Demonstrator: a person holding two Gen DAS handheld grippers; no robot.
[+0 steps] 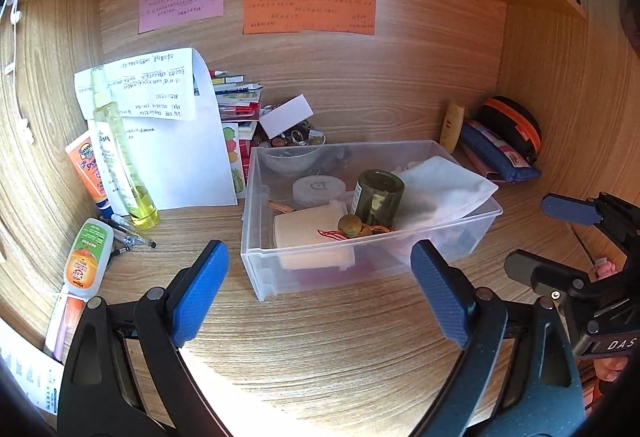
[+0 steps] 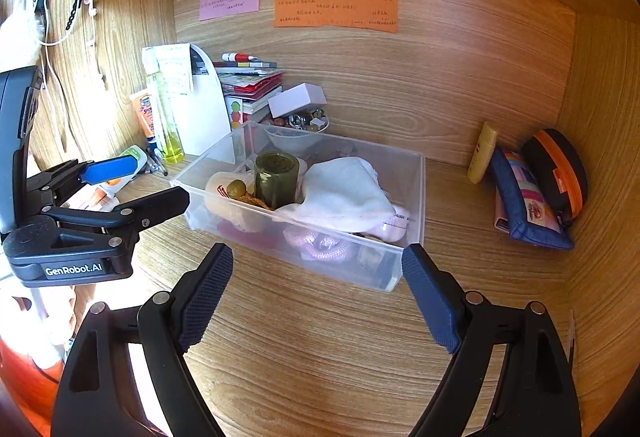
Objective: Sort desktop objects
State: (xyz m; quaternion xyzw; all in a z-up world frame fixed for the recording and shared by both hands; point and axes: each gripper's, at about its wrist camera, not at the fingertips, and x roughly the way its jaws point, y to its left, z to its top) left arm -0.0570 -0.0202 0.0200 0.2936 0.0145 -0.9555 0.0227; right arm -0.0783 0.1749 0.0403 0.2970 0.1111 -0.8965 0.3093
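Both claws sit closest to us, the left gripper (image 1: 320, 293) and the right gripper (image 2: 316, 297), and each one is spread wide with nothing between its blue pads, so nothing is being held. Under them is the big wooden desk (image 2: 320, 349), which is bare in front. On it, just past the claws, stands the clear plastic bin (image 1: 320, 269), and that is where the sorting things are. Inside the bin lies a soft white cloth (image 1: 444, 189), a cream box (image 1: 308, 233), a dark green jar (image 1: 378, 197) standing up, and a little round nut with orange string (image 1: 350, 225) just beside the jar. To the left of the bin stands a tall yellow spray bottle (image 1: 120, 157), with a small orange bottle (image 1: 86, 257) lying near it. What could go wrong? The bin looks light, so I think a claw that bumps its front wall could shove it back into the things behind. The green jar could tip if a pad knocks its top. The nut is small and round, so it could roll away.
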